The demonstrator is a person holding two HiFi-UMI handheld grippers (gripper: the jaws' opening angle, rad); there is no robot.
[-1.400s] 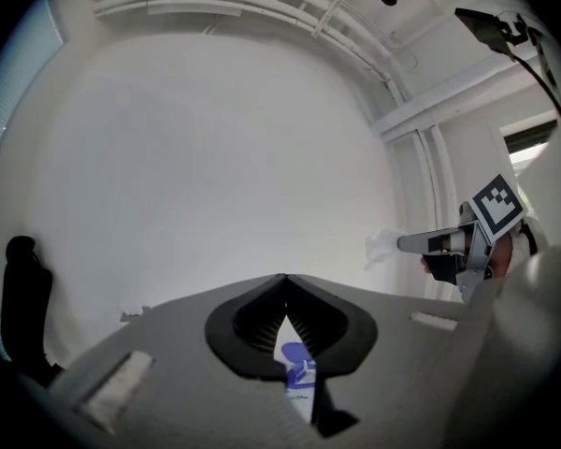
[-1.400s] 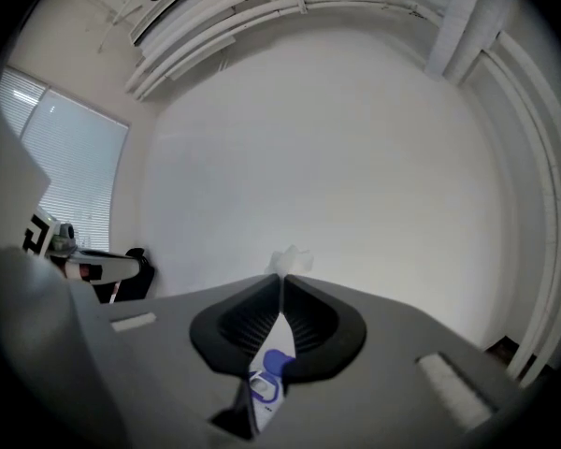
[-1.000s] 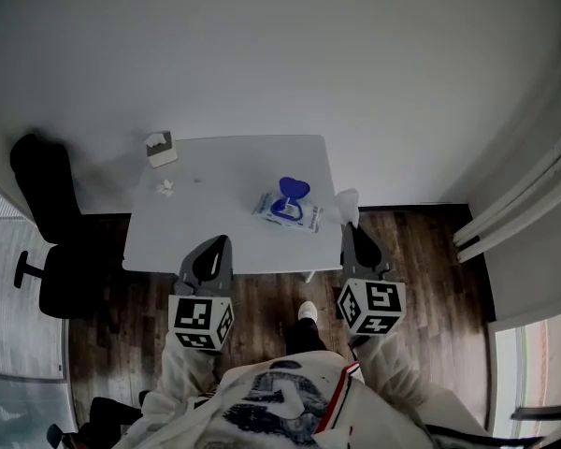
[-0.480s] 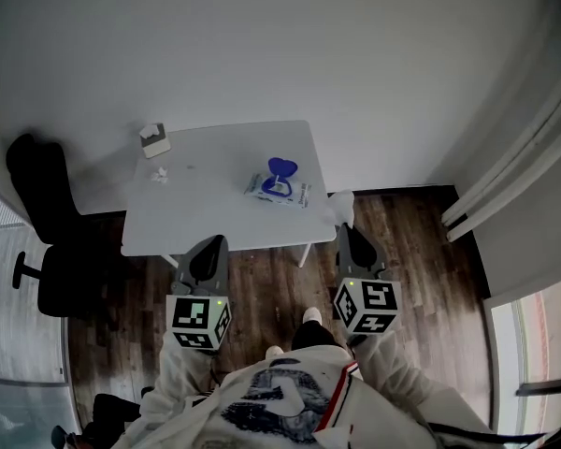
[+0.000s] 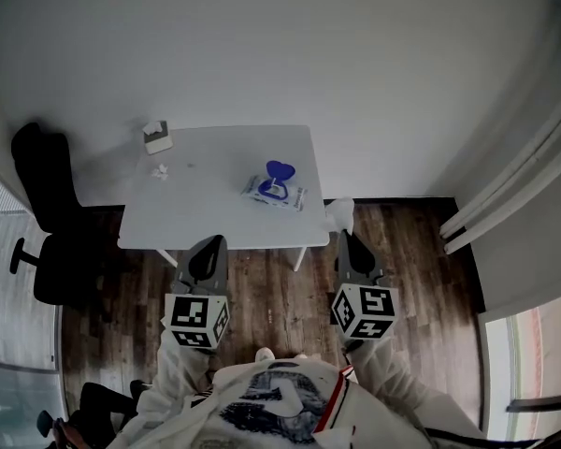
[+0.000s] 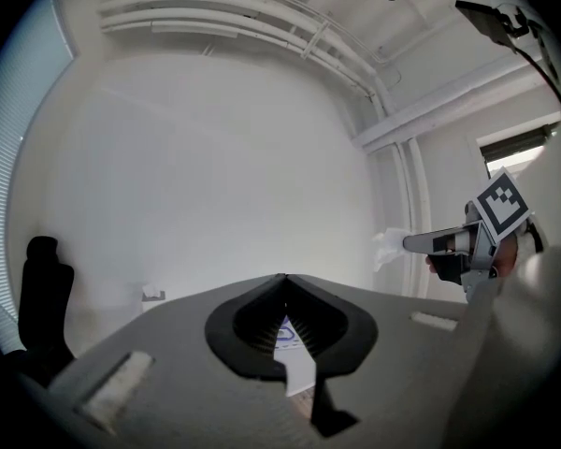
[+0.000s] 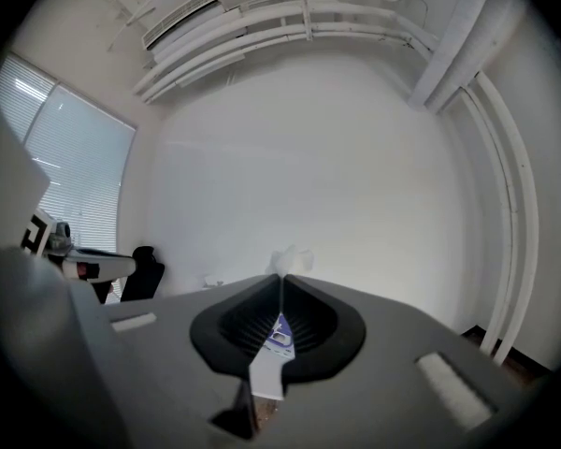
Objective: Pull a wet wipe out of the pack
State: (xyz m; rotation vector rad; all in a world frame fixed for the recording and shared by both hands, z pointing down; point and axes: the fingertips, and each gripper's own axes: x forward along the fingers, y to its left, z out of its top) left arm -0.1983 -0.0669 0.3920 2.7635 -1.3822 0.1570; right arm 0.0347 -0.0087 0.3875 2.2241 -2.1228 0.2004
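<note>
The wet wipe pack (image 5: 273,193) lies on the white table (image 5: 206,213) with its blue lid (image 5: 279,170) standing open. My right gripper (image 5: 344,236) is shut on a white wet wipe (image 5: 339,213), held in the air just off the table's front right corner. In the right gripper view the wipe (image 7: 293,259) sticks up from the closed tips. My left gripper (image 5: 208,243) hangs before the table's front edge, its jaws meeting at the tip (image 6: 282,277) with nothing in them. Both grippers are apart from the pack.
A tissue box (image 5: 155,137) stands at the table's back left corner, with a crumpled white scrap (image 5: 159,170) near it. A black office chair (image 5: 47,223) stands left of the table. White pipes (image 5: 505,195) run along the right wall. The floor is dark wood.
Both grippers have drawn back from the table: they were over its front edge, now they hang over the floor. The wipe stays in the right gripper.
</note>
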